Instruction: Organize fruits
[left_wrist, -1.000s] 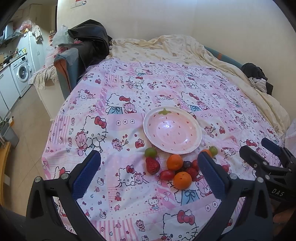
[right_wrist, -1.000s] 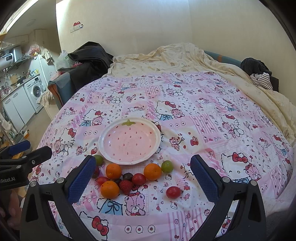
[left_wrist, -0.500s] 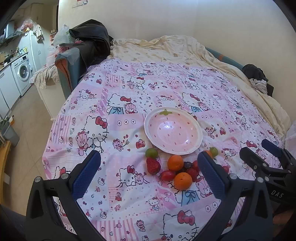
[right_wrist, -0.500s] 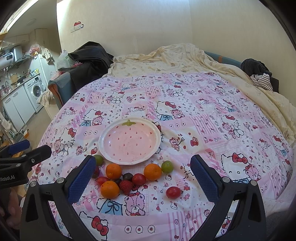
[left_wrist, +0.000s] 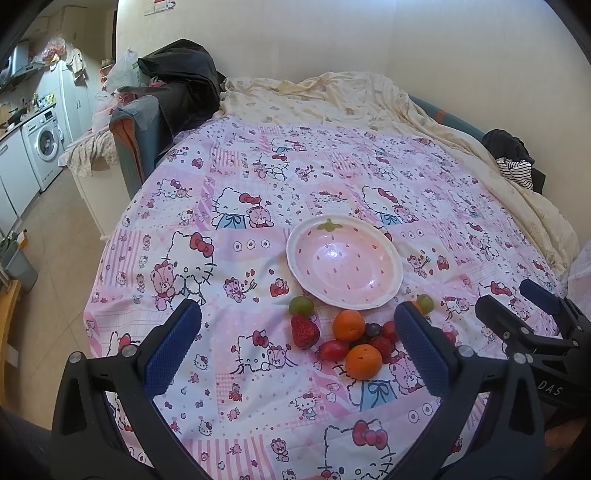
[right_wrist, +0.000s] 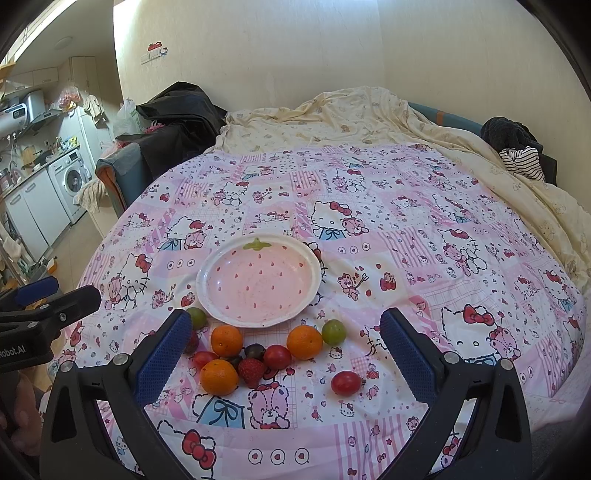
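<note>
Both your left gripper (left_wrist: 295, 354) and right gripper (right_wrist: 286, 354) gape empty; round oranges (right_wrist: 226, 340) beside the pink strawberry-patterned ceramic plate (right_wrist: 314, 275) may roll if nudged.

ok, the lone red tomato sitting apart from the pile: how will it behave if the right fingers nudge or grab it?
The tomato looks round and glossy, so it will probably roll on a nudge and may slip between the pads. The bedspread seems soft, which should damp rolling. Likely light and squashable; grip gently.

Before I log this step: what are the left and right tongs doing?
Left tongs: open, holding nothing.
Right tongs: open, holding nothing.
</note>
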